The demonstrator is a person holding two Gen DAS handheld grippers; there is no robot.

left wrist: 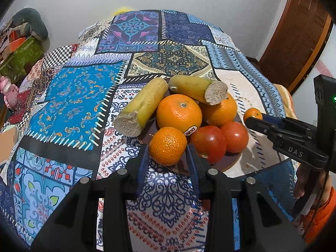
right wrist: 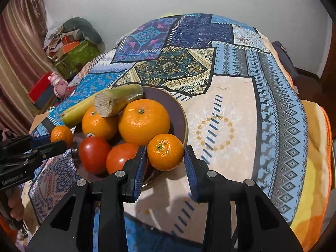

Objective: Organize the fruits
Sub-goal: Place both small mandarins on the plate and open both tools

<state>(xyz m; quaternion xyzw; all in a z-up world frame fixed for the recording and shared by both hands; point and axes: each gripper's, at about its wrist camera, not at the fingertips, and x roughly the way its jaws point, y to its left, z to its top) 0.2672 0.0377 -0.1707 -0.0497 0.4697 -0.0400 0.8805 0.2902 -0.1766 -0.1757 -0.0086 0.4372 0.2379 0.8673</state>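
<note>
You're mid-placement: left gripper [left wrist: 168, 149] is clamped on a mandarin [left wrist: 167, 145], right gripper [right wrist: 165, 152] on a second mandarin [right wrist: 165, 151], both at the plate [right wrist: 182, 113] rim. Next: lower, then release gently so nothing rolls off the pile.

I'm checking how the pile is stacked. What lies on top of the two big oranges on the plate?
A cut banana piece rests across the two big oranges, cut end toward the right gripper. Where it touches them is hidden, as is the plate beneath.
</note>
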